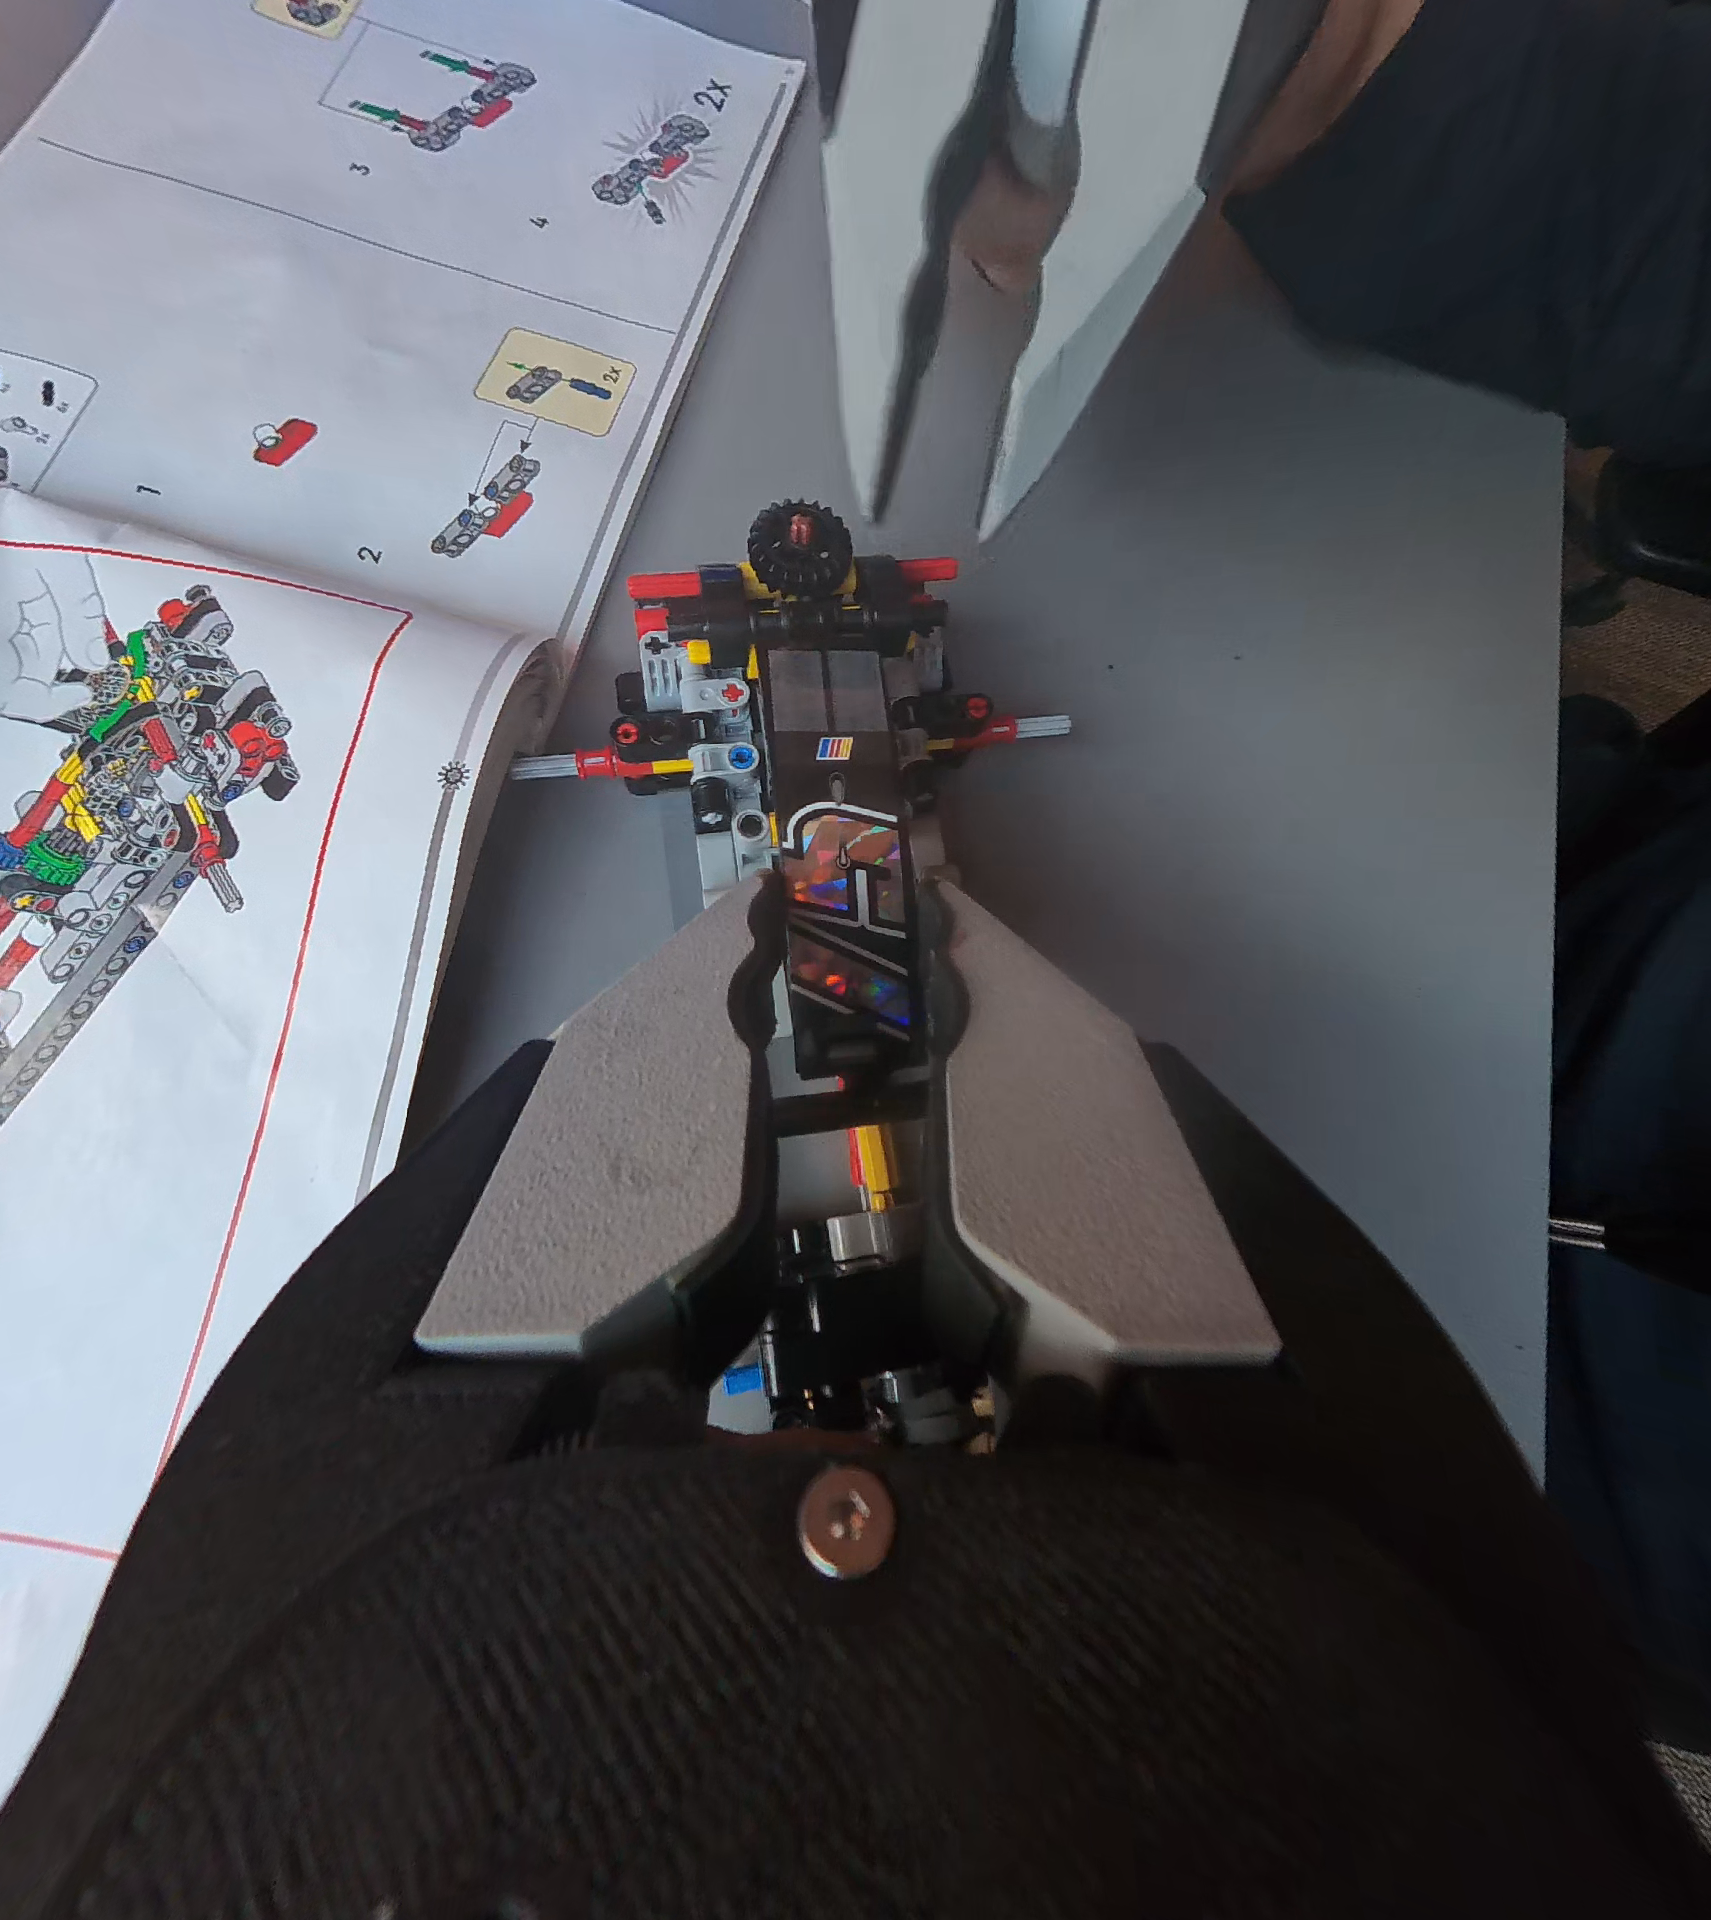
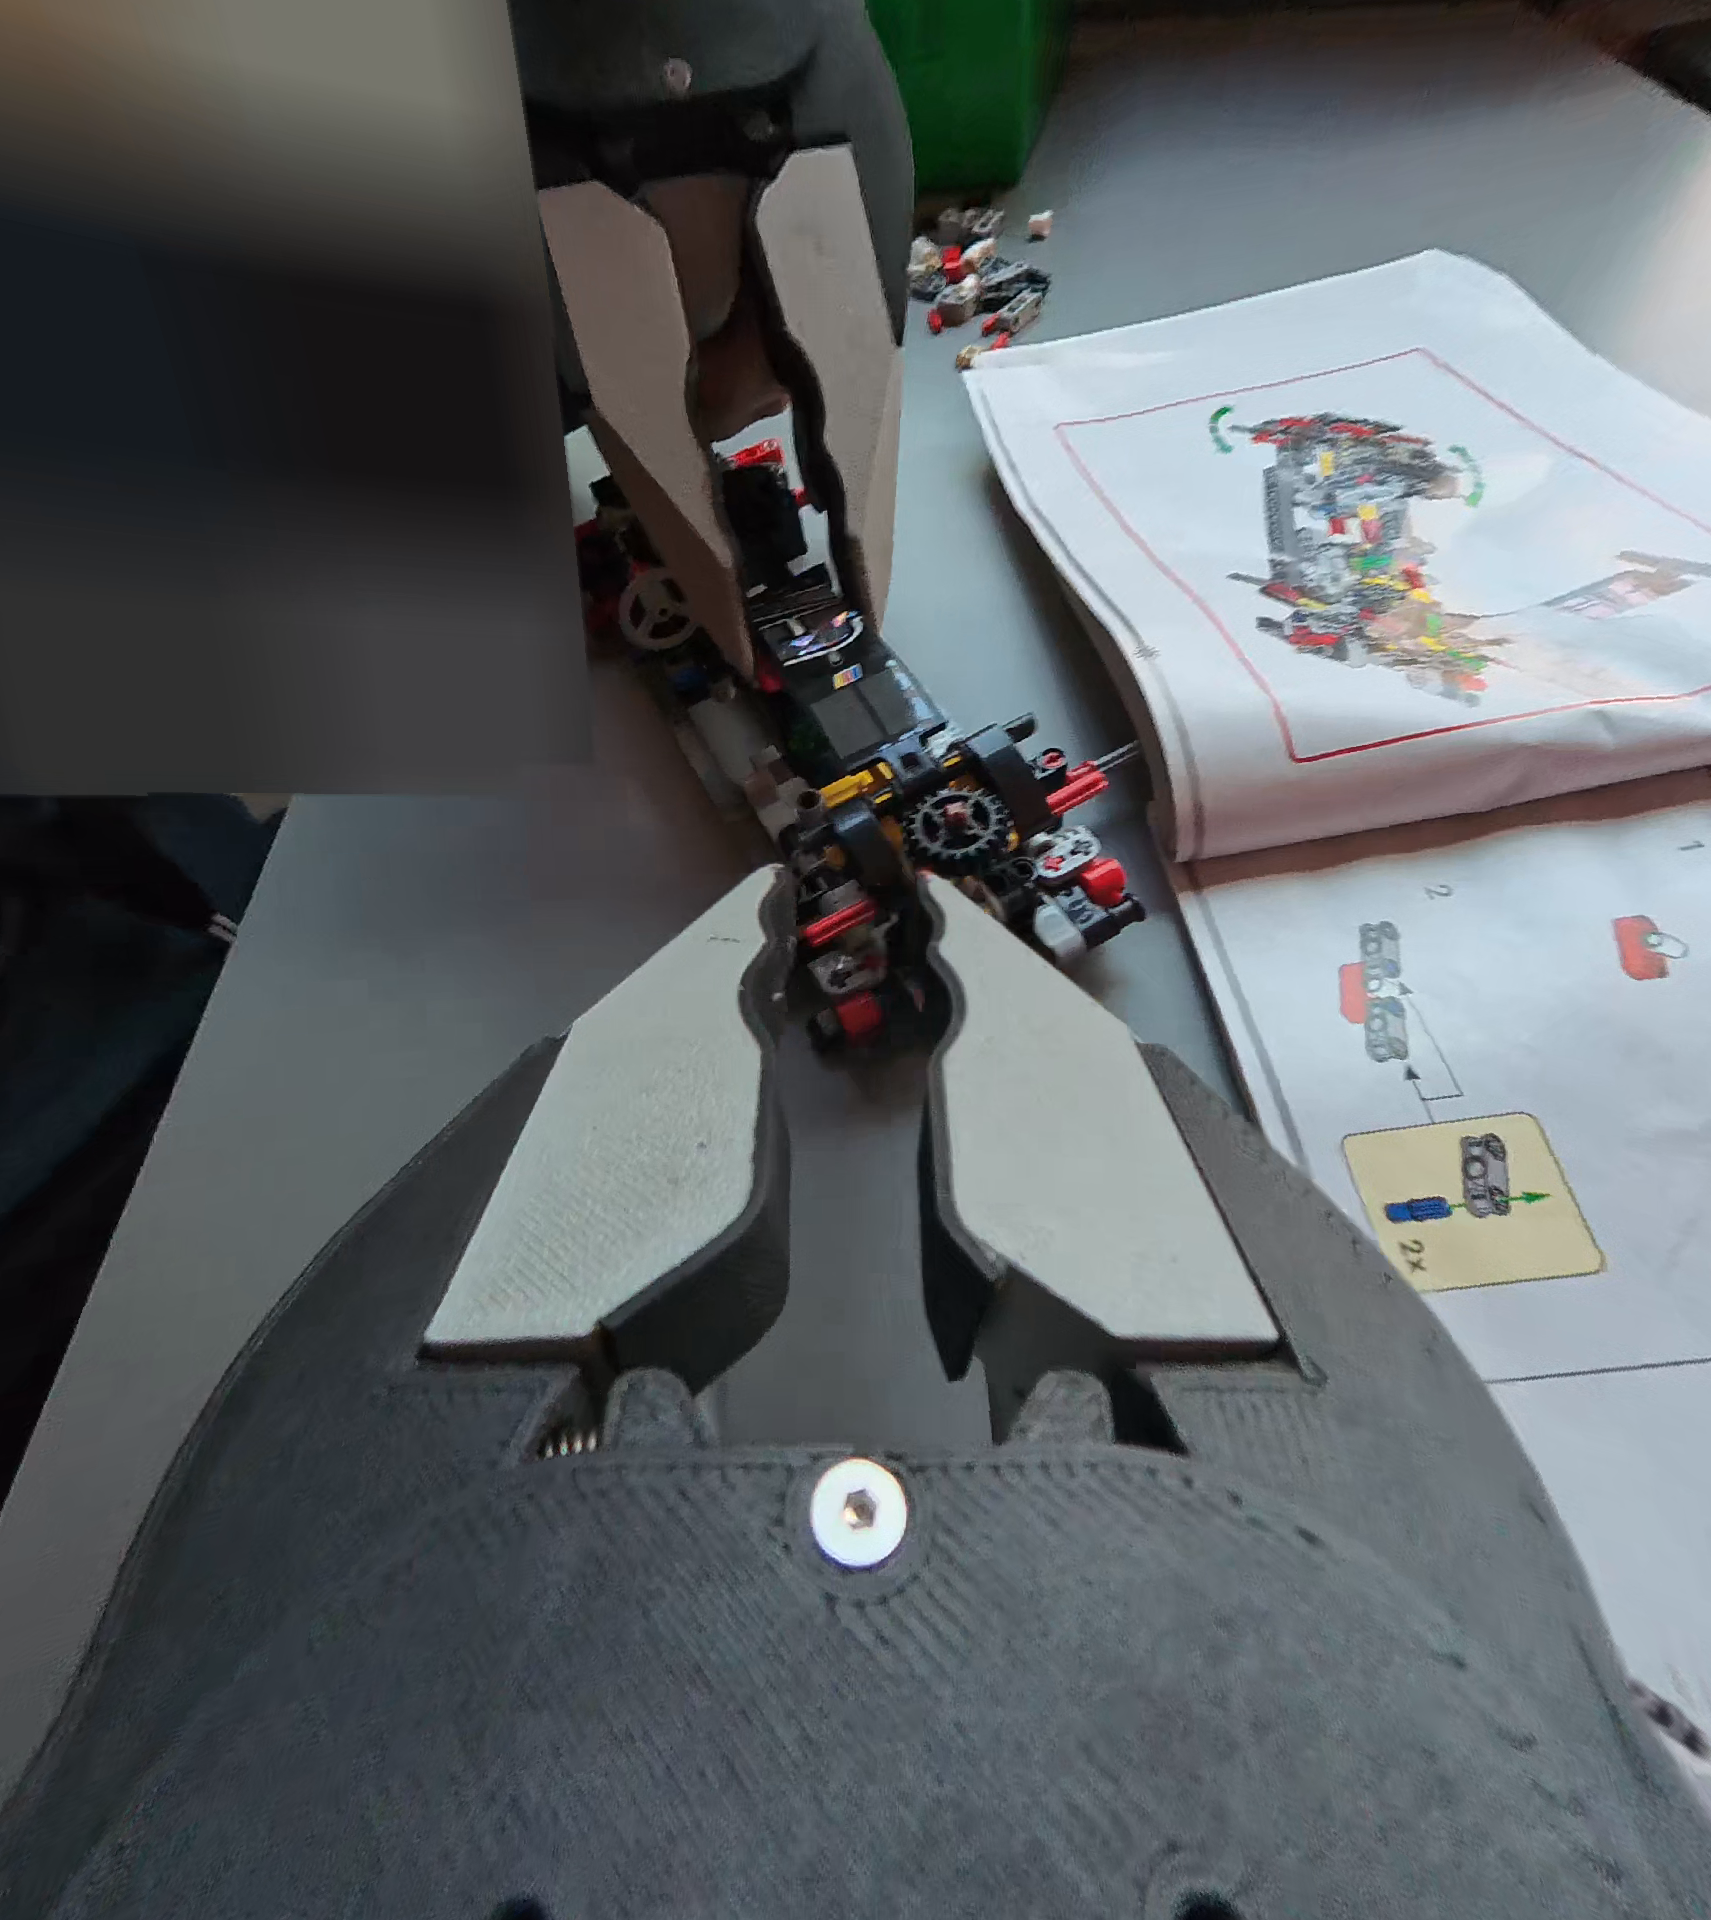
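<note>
Between left gripper (image 1: pixel 849 883) jaws: brick-built chassis (image 1: pixel 835 727).

your left wrist view sits just behind its own fingers, looking steeply down along the brick model (image 1: pixel 809 727) on the grey table (image 1: pixel 1246 831), booklet (image 1: pixel 207 727) at its left. your right wrist view faces the opposite way, lower and equally near, from the model's (image 2: pixel 934 821) far end. both views share the model, the booklet (image 2: pixel 1453 582) and the table (image 2: pixel 311 1039).
</note>
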A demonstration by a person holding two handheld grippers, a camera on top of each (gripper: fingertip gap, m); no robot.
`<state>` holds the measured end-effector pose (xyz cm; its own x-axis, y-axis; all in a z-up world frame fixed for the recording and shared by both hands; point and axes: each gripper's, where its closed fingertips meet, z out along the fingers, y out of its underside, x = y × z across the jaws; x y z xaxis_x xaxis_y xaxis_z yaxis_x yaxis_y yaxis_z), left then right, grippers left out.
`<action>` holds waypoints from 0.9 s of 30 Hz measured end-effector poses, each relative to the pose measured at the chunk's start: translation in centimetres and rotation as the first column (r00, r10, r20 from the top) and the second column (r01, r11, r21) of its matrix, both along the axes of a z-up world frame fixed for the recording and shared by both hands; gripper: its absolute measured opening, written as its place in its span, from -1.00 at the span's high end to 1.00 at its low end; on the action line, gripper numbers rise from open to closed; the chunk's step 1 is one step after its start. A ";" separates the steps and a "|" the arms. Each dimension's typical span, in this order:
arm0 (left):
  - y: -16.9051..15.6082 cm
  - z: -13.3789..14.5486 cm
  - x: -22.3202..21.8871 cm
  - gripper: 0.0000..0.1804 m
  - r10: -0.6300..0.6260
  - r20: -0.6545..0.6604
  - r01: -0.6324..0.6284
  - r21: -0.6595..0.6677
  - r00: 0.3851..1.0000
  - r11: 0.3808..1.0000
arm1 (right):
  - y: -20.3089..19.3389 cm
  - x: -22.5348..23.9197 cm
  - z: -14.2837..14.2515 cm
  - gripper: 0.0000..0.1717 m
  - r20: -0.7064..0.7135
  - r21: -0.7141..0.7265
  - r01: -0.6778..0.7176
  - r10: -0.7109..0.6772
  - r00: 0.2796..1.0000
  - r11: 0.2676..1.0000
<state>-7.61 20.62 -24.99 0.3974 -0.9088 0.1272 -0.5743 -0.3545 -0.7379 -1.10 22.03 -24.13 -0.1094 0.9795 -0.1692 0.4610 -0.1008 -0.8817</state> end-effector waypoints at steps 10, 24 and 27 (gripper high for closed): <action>0.1 0.0 0.0 0.76 0.005 0.007 -0.005 -0.007 1.000 1.000 | 0.1 -0.3 -0.5 0.84 0.022 -0.011 0.003 -0.003 1.000 1.000; 0.2 0.1 -0.6 0.65 0.007 0.000 -0.007 -0.004 1.000 1.000 | 4.5 0.2 1.1 0.89 -0.100 -0.033 0.224 -0.226 0.969 0.974; 0.3 0.9 -0.8 0.61 0.004 0.026 -0.004 0.019 1.000 1.000 | 4.7 0.2 2.3 0.89 -0.161 -0.073 0.232 -0.241 0.957 0.970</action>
<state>-8.46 20.89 -24.04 0.3980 -0.9094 0.1205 -0.5532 -0.3428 -0.7592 -0.89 26.72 -21.85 0.0935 0.9708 -0.2207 0.2649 -0.2379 -0.9344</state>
